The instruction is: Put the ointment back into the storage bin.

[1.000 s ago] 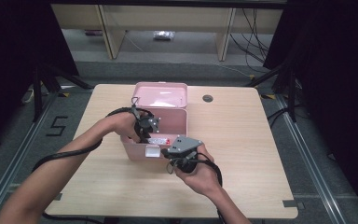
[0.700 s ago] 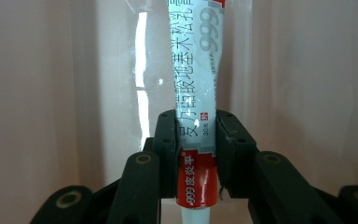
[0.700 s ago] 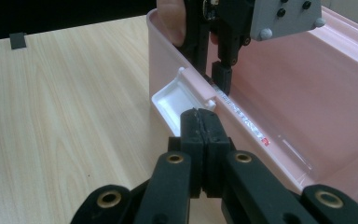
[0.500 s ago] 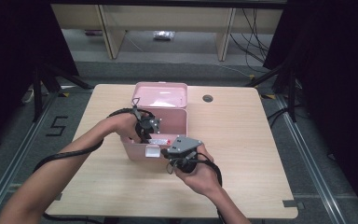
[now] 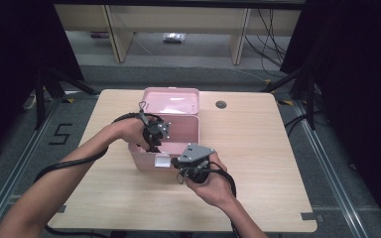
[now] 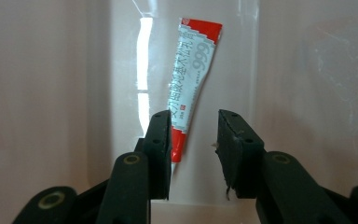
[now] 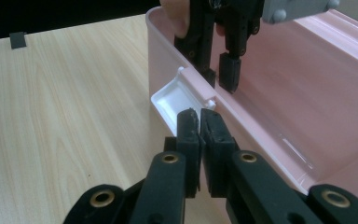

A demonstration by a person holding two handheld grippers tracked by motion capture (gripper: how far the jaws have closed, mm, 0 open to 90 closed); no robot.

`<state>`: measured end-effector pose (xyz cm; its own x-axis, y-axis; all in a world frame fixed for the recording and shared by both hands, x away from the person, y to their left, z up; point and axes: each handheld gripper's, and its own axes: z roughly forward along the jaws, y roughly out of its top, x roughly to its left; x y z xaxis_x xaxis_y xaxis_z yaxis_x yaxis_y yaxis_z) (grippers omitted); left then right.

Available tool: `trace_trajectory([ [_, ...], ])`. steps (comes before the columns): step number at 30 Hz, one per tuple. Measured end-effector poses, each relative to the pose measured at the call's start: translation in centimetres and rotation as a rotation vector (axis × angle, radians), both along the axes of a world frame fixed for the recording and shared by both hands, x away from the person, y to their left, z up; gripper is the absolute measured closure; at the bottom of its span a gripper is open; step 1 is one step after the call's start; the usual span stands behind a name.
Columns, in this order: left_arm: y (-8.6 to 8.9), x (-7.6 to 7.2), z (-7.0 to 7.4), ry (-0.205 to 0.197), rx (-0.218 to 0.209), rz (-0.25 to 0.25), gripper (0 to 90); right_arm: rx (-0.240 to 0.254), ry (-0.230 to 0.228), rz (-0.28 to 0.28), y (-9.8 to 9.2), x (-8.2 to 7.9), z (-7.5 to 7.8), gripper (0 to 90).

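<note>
The grey floor (image 5: 25,144) runs round a pale wooden table (image 5: 258,148), with black drapes at both sides and a wooden bench frame (image 5: 178,20) beyond; a small round hole (image 5: 221,104) sits in the tabletop just right of the box; the pink box (image 5: 178,130) stands at the table's middle, its lid (image 5: 171,100) thrown back on the far side.

The person's left forearm comes in from the lower left and bends over the box's left wall, so the left gripper (image 5: 155,136) points down into the box; the right hand (image 5: 211,183) lies near the box's front, its right gripper (image 5: 191,159) aimed at the front rim.

In the left gripper view the left gripper (image 6: 194,135) has its jaws apart, having just been opening; a red-and-white tube (image 6: 191,79) lies on the box floor beyond them, its lower end beside the left jaw, pads not pressing it.

In the right gripper view the right gripper (image 7: 199,122) has jaws nearly together with a thin gap, having just eased open a little; nothing is between them; they sit just beside the white latch (image 7: 175,100) on the box's front rim (image 7: 242,116); whether they touch it I cannot tell.
</note>
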<state>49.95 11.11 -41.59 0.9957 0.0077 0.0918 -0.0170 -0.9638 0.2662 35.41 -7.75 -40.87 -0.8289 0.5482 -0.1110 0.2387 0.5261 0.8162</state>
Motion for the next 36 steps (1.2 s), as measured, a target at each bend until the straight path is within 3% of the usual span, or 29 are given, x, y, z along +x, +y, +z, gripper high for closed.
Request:
trace_trajectory([
  [4, 0.3, 0.0, 0.5, -0.013, -0.032, 0.033, 63.3, 0.004, -0.002, -0.006, 0.1, 0.0, -0.1, 86.4],
  [7, 0.7, -0.1, 1.2, -0.036, -0.036, 0.029, 63.0, 0.001, 0.014, -0.009, 0.0, 0.0, -0.1, 86.2],
  [10, 1.1, -0.3, 2.1, -0.060, -0.082, 0.041, 62.7, 0.010, 0.001, -0.015, 0.0, 0.2, 0.0, 85.8],
  [12, 1.3, -0.6, 2.4, -0.065, -0.142, 0.078, 61.0, 0.003, -0.002, -0.002, -0.1, 0.3, 0.0, 85.5],
  [15, 1.8, -0.9, 3.0, -0.095, -0.187, 0.114, 58.0, 0.011, 0.004, -0.020, -0.2, 0.3, -0.2, 84.6],
  [16, 2.0, -0.8, 3.2, -0.105, -0.178, 0.107, 57.2, 0.002, 0.005, -0.012, -0.2, 0.4, -0.2, 84.0],
  [17, 2.2, -0.9, 3.1, -0.108, -0.216, 0.140, 56.4, 0.011, 0.017, -0.020, -0.2, 0.3, -0.3, 83.6],
  [18, 2.4, -0.9, 3.3, -0.116, -0.233, 0.157, 55.1, 0.006, 0.000, -0.009, -0.3, 0.5, -0.3, 83.3],
  [19, 2.6, -0.9, 3.3, -0.112, -0.263, 0.180, 54.5, 0.014, 0.021, -0.023, -0.3, 0.4, -0.3, 83.0],
  [20, 2.9, -0.8, 3.4, -0.116, -0.268, 0.186, 53.4, 0.006, 0.016, -0.016, -0.4, 0.6, -0.3, 82.6],
  [22, 3.4, -0.7, 3.5, -0.123, -0.313, 0.249, 49.2, 0.012, 0.011, -0.019, -0.5, 0.7, -0.4, 81.7],
  [23, 3.7, -0.5, 3.7, -0.131, -0.307, 0.252, 47.4, 0.010, 0.026, -0.022, -0.6, 0.8, -0.3, 81.3],
  [26, 4.3, -0.4, 4.0, -0.132, -0.370, 0.303, 42.1, 0.012, 0.004, -0.024, -0.9, 1.0, -0.4, 80.5],
  [27, 4.5, -0.4, 4.2, -0.137, -0.411, 0.341, 40.5, 0.008, 0.019, -0.027, -1.0, 0.9, -0.3, 80.3],
  [29, 4.9, -0.3, 4.4, -0.152, -0.463, 0.399, 38.7, 0.005, -0.015, -0.024, -1.1, 1.1, -0.3, 79.7],
  [31, 5.5, 0.0, 4.7, -0.187, -0.532, 0.499, 37.9, 0.025, 0.002, -0.043, -1.3, 0.8, -0.2, 79.3],
  [33, 6.1, 0.2, 4.8, -0.207, -0.576, 0.563, 37.8, 0.030, 0.004, -0.053, -1.3, 0.7, -0.2, 78.9],
  [34, 6.6, 0.4, 4.8, -0.216, -0.593, 0.607, 37.6, 0.018, -0.020, -0.043, -1.3, 0.8, -0.2, 78.8],
  [36, 7.3, 0.7, 4.7, -0.218, -0.630, 0.649, 37.4, 0.015, -0.011, -0.039, -1.3, 0.7, -0.2, 78.7],
])
